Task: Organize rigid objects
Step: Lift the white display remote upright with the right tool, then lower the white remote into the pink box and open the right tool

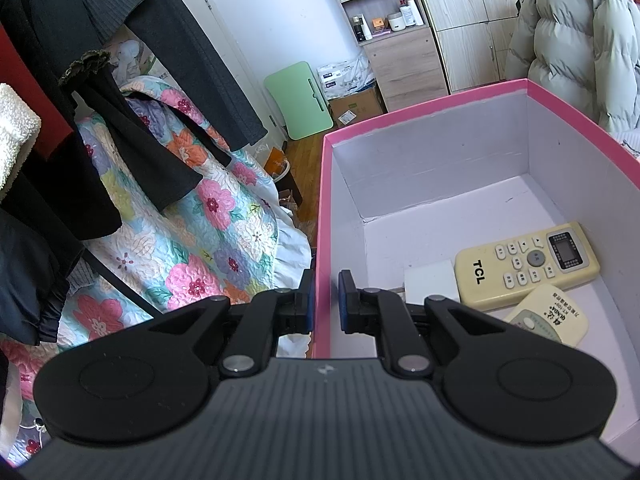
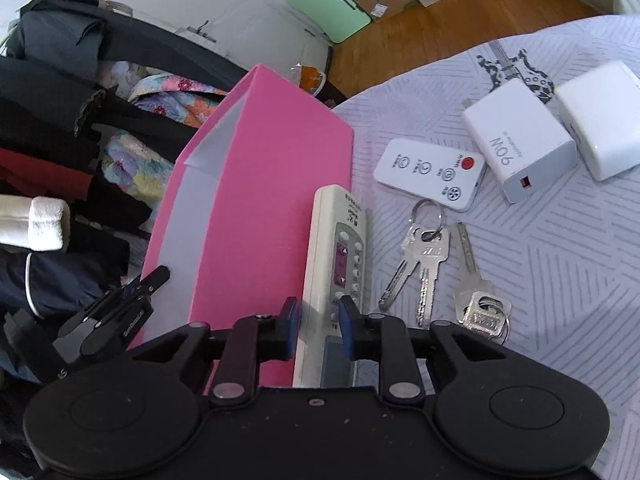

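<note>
My left gripper (image 1: 324, 300) is shut on the left wall of the pink box (image 1: 322, 208), one finger outside and one inside. In the box lie a cream TCL remote (image 1: 528, 266), a second pale remote (image 1: 550, 316) and a white charger (image 1: 430, 286). In the right wrist view my right gripper (image 2: 318, 326) is shut on a long white remote (image 2: 340, 264) beside the pink box (image 2: 272, 208). The left gripper (image 2: 136, 292) shows there on the box's near-left wall. On the bed lie a small white remote (image 2: 432, 174), two key bunches (image 2: 420, 264), (image 2: 478, 300) and two white chargers (image 2: 520, 140), (image 2: 600, 120).
The bed has a pale striped cover (image 2: 560, 280). Dark clothes (image 1: 120, 128) and a floral quilt (image 1: 192, 240) lie left of the box. A green folding table (image 1: 300, 100), cardboard boxes and a shelf unit (image 1: 384, 0) stand on the wooden floor beyond.
</note>
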